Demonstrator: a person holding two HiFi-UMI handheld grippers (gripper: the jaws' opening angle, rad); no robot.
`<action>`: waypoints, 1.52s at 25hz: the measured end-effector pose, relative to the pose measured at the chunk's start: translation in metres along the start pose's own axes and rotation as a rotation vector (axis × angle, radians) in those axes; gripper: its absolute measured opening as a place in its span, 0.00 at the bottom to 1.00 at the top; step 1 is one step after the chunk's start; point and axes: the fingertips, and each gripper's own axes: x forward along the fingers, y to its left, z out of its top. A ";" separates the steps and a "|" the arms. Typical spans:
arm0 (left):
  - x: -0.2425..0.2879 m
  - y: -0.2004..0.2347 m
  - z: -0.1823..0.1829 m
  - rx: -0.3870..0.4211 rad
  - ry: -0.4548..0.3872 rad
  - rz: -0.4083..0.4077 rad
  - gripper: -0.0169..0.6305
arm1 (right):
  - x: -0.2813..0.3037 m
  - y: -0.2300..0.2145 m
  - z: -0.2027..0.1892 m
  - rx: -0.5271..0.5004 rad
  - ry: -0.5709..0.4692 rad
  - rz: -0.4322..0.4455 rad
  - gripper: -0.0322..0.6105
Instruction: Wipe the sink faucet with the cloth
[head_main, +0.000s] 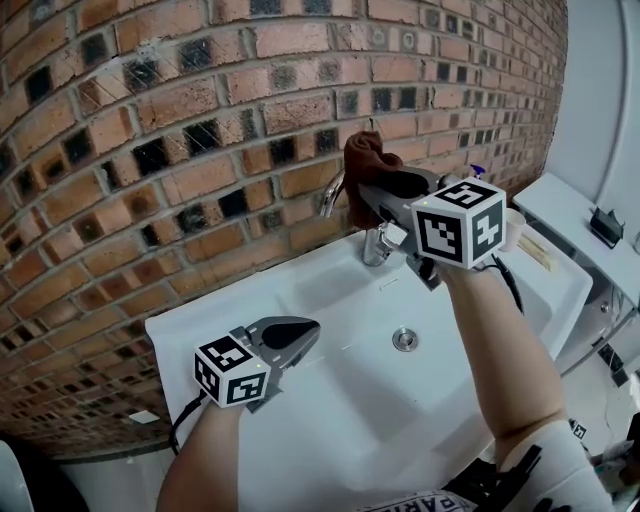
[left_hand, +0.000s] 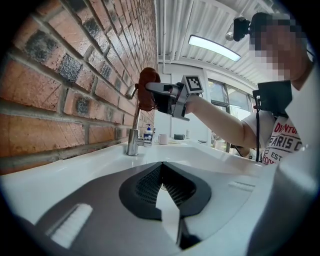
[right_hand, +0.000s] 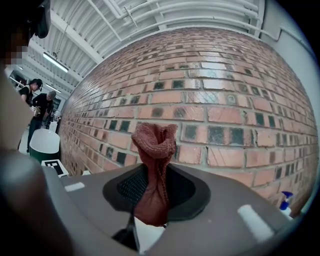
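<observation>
Cloth (head_main: 368, 162), rust-brown, sits bunched at the top of the faucet (head_main: 375, 243) in the head view. It is pinched by our right gripper (head_main: 372, 195), which we hold above the white sink (head_main: 200, 325), close to the brick wall (head_main: 150, 120). Our left gripper (head_main: 298, 336) hangs low over the sink's left side, well apart from the faucet, with the drain (head_main: 405, 339) to its right.

In the left gripper view we see its jaws pressed together with nothing between them, pointing along the sink toward the faucet. The cloth appears to touch the faucet's upper end, and a cup (left_hand: 163, 139) stands on the far rim.

In the right gripper view our jaws clamp the cloth's lower part, and its twisted top stands up in front of the wall.
</observation>
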 end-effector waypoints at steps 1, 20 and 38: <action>0.000 0.000 0.000 0.000 0.001 -0.001 0.04 | -0.002 -0.008 -0.001 0.006 -0.001 -0.017 0.21; 0.002 0.000 -0.001 -0.001 0.009 -0.003 0.04 | -0.008 -0.062 -0.064 0.088 0.033 -0.120 0.21; 0.002 0.001 -0.002 -0.003 0.013 -0.006 0.04 | -0.003 -0.062 -0.115 0.165 0.083 -0.118 0.21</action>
